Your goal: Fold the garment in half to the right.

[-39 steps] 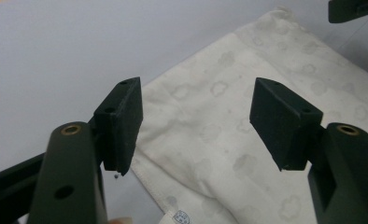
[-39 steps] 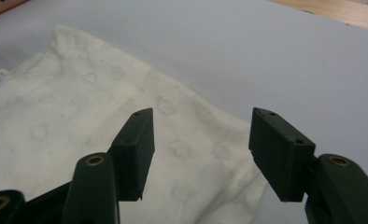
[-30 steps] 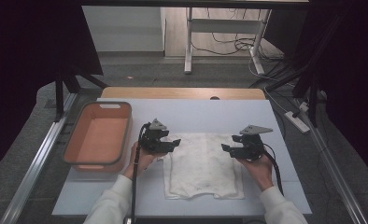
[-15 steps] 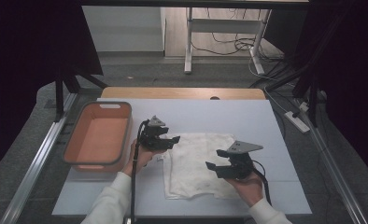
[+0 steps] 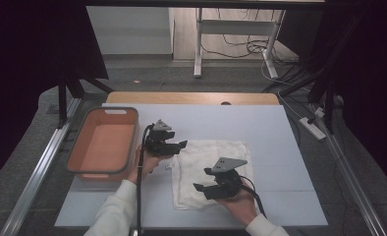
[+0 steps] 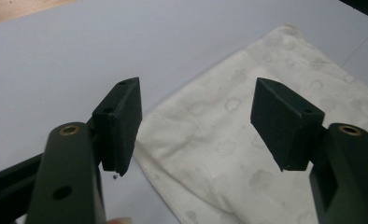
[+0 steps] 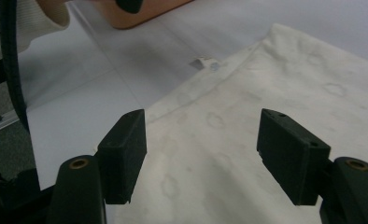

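A pale grey-blue tabletop (image 5: 260, 128) carries the whole scene, with a white, faintly patterned cloth towel (image 5: 201, 162) lying flat near its front edge as the landmark. Left of the towel and apart from it stands an orange plastic tub with a grey rim (image 5: 102, 146), empty. Over the towel's near half hovers the right gripper (image 5: 212, 187), its black jaws spread with bare fabric showing between them and nothing pinched. The left gripper (image 5: 174, 146) hangs at the towel's far left corner, its jaws likewise spread wide and empty, the towel's left edge running between them in the left gripper view. A small white label (image 7: 205, 62) sticks out from the towel's left edge. The towel looks light, soft and limp: it should sag and fold once lifted and will not slip from rubbered pads. The best hold is likely a pinch on a hemmed edge or corner, one per gripper, rather than the flat middle.
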The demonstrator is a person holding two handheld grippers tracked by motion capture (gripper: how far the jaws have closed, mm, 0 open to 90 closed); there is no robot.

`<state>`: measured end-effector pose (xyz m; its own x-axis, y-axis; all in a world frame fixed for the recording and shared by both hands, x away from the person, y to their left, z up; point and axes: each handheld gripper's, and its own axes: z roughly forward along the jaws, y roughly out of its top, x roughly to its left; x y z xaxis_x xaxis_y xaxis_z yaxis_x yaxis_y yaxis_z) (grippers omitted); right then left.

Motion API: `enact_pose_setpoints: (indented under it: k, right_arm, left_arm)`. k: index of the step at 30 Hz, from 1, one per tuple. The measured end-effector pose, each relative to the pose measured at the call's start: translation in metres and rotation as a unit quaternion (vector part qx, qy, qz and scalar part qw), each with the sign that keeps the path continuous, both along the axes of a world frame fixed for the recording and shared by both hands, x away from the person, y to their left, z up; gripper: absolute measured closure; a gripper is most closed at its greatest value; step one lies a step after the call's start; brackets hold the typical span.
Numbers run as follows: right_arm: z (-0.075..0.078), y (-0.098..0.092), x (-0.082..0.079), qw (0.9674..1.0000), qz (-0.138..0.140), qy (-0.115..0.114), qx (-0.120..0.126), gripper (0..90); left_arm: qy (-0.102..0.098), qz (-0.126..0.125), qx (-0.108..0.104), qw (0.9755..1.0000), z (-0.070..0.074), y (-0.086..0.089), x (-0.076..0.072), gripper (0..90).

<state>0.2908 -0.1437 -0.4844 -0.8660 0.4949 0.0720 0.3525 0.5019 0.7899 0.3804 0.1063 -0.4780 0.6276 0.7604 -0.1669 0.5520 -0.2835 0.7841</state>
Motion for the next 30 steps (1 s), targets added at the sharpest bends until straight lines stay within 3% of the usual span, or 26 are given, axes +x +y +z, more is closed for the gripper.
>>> enact_pose_setpoints:
  k: [7, 16, 21, 25, 27, 30]
  right_arm:
    - [-0.011, 0.023, -0.004, 0.9995, 0.023, 0.01, -0.02, 33.1]
    - [-0.024, 0.048, -0.011, 0.9971, 0.052, 0.023, -0.051, 32.4]
    - [-0.033, 0.061, -0.017, 0.9946, 0.068, 0.029, -0.073, 31.2]
    - [-0.04, 0.07, -0.023, 0.9907, 0.081, 0.031, -0.105, 30.0]
    - [-0.043, 0.073, -0.028, 0.9892, 0.084, 0.008, -0.12, 30.0]
    - [-0.042, 0.077, -0.033, 0.9865, 0.086, -0.004, -0.14, 31.1]
  left_arm:
    - [0.009, 0.005, -0.009, 0.9999, -0.003, 0.003, 0.001, 33.4]
    - [0.009, 0.003, 0.001, 1.0, -0.003, 0.002, 0.002, 32.3]
    - [0.012, 0.003, 0.003, 0.9999, -0.004, 0.001, 0.002, 31.9]
    - [0.011, 0.002, 0.004, 0.9999, -0.003, 0.001, 0.002, 31.8]
    - [0.011, 0.002, 0.003, 0.9999, -0.003, 0.0, 0.002, 31.8]
    - [0.013, -0.001, 0.008, 0.9999, -0.004, -0.001, 0.002, 31.1]
